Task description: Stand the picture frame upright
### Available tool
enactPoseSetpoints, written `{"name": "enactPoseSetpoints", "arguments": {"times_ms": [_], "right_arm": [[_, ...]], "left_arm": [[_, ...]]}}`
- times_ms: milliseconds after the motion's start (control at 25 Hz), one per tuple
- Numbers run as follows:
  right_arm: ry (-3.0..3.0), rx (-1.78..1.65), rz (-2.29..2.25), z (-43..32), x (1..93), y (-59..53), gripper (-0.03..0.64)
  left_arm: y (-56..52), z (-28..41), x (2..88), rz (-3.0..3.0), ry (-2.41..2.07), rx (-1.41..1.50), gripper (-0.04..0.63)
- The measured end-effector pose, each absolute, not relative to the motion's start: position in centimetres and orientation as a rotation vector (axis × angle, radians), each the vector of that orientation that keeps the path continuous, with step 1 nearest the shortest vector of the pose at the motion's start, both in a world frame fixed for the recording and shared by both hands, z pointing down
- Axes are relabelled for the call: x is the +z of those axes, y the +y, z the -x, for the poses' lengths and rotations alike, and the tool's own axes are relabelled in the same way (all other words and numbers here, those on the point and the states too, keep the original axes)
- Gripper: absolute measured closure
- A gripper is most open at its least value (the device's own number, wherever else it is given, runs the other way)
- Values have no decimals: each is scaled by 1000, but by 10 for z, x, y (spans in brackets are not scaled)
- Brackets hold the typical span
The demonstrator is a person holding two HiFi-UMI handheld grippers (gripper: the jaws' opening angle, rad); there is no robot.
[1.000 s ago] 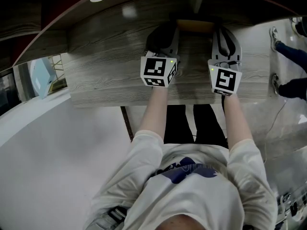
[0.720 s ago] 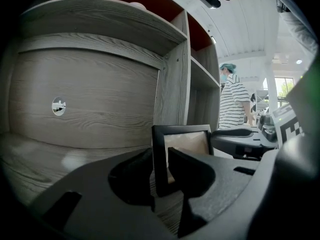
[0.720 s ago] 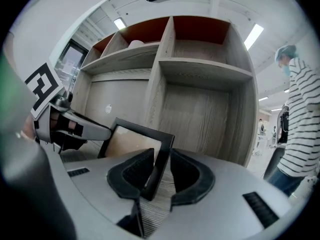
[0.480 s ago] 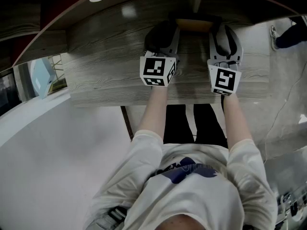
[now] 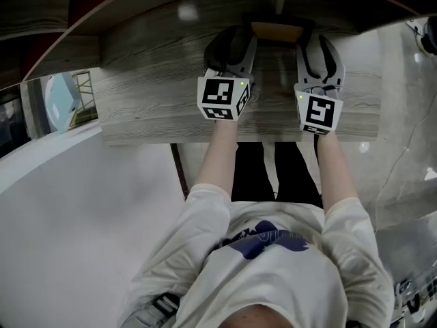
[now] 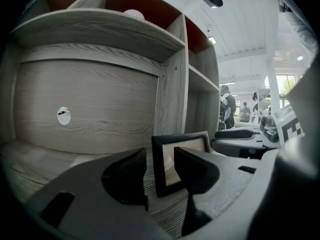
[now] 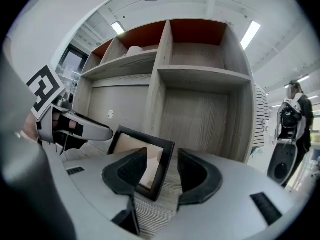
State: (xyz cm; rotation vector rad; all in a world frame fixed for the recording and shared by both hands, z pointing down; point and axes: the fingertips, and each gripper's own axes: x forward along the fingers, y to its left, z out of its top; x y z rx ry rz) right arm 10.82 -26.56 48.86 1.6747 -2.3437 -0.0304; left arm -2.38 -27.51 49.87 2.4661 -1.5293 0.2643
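The picture frame [image 6: 170, 164] stands upright on the wooden shelf top [image 5: 157, 94], just ahead of both hand-held grippers and close to the cabinet's upright divider [image 6: 172, 89] behind it. Its left edge sits between the jaws of the left gripper [image 6: 157, 171], its right edge between those of the right gripper [image 7: 162, 171]. Both pairs of jaws have just been opening and now stand spread. On the right gripper a clear gap shows beside the frame's edge, and neither pair appears to press on it. The step in hand looks like the release, with the frame apparently standing on its own. The next move likely calls for drawing each gripper straight back toward the person, so that no jaw catches an edge and tips the frame.
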Motion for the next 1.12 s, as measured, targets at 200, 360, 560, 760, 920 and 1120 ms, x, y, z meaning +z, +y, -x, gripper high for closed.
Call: {"name": "enactPoseSetpoints", "arguments": {"times_ms": [200,360,560,760,920,1120], "right_arm": [[-2363,-7,-1652,-108,460,-253,448],[-2398,6,-1637,-109,423,-237,448],[-2438,46,-1589,-108,386,-199,448],[-2462,119,-1512,-104,373,-159,448],[-2457,189,-1552,-106,364,-140,448],[-2439,176,-1630,-106,341,-119,489]], "left_arm": [[-256,25,472,-2462,-1552,278,440],[-234,30,436,-2464,-1598,281,440],[-197,31,387,-2471,-1667,263,441],[-160,29,367,-2430,-1719,267,441],[-133,27,352,-2440,-1732,270,440],[-106,24,333,-2506,-1699,276,442]]}}
